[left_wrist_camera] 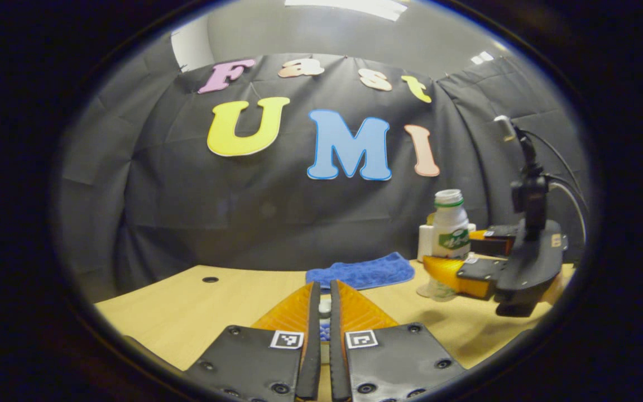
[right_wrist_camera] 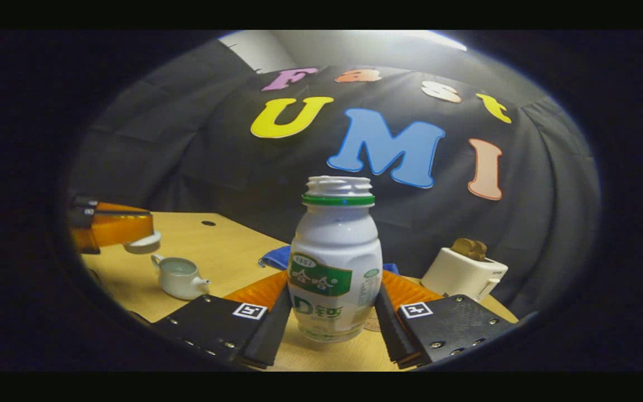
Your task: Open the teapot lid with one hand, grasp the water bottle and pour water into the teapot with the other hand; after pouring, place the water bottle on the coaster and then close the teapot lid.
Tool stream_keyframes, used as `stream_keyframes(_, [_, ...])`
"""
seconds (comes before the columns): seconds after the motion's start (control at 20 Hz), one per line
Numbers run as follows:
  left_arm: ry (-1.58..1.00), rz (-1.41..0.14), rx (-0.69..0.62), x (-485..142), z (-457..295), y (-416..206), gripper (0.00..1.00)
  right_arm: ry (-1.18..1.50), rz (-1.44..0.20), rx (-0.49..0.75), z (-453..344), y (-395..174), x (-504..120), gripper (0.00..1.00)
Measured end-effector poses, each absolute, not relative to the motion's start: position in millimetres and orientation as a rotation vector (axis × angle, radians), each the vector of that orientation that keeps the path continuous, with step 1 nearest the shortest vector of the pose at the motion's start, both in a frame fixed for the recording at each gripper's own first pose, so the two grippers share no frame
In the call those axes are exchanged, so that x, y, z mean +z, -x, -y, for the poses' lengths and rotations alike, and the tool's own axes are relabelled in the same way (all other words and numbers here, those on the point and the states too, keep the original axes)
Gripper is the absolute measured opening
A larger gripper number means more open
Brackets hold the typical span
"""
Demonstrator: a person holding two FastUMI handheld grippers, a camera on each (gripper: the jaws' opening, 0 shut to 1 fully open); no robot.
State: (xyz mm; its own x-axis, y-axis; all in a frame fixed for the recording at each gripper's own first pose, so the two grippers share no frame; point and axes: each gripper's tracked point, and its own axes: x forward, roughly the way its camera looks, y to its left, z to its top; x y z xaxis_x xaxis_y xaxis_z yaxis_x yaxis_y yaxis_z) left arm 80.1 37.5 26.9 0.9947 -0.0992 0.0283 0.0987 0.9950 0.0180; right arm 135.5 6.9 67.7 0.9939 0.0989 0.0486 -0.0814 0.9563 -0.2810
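Lid lifted, bottle gripped
Left gripper (left_wrist_camera: 325, 304) pinches the teapot lid (right_wrist_camera: 143, 243) above the open teapot (right_wrist_camera: 179, 276); right gripper (right_wrist_camera: 335, 304) fingers press the upright water bottle (right_wrist_camera: 335, 262).

Black plates are fronting the left gripper (left_wrist_camera: 324, 304), each studded with round screws and wearing a small square black-and-white marker at its inner top corner. The right gripper (right_wrist_camera: 332, 312) is showing matching plates, screws and markers in its own view. Seen from the left gripper view, it is carrying a black upright mount with dark cables (left_wrist_camera: 564, 173) looping off.
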Motion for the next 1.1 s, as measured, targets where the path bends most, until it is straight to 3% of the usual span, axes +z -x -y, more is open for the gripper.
stream_keyframes(0.05, [-0.018,0.018,-0.096,22.6,-37.9,-88.3,0.10,0.246,0.062,0.088,2.4,-133.0,70.2,0.72])
stream_keyframes(0.35, [-0.038,-0.030,-0.093,4.3,-34.5,-110.2,0.17,0.124,0.054,0.052,38.7,-135.2,79.9,0.72])
stream_keyframes(0.4, [-0.040,-0.039,-0.092,-0.2,-34.7,-111.1,0.13,0.115,0.054,0.048,41.5,-135.9,80.0,0.72])
stream_keyframes(0.45, [-0.035,-0.047,-0.098,-2.5,-33.1,-112.7,0.17,0.112,0.053,0.042,43.9,-136.1,80.2,0.72])
stream_keyframes(1.1, [-0.052,-0.111,-0.085,-28.4,-40.0,-121.9,0.14,0.089,0.022,0.026,69.5,-155.6,67.3,0.72])
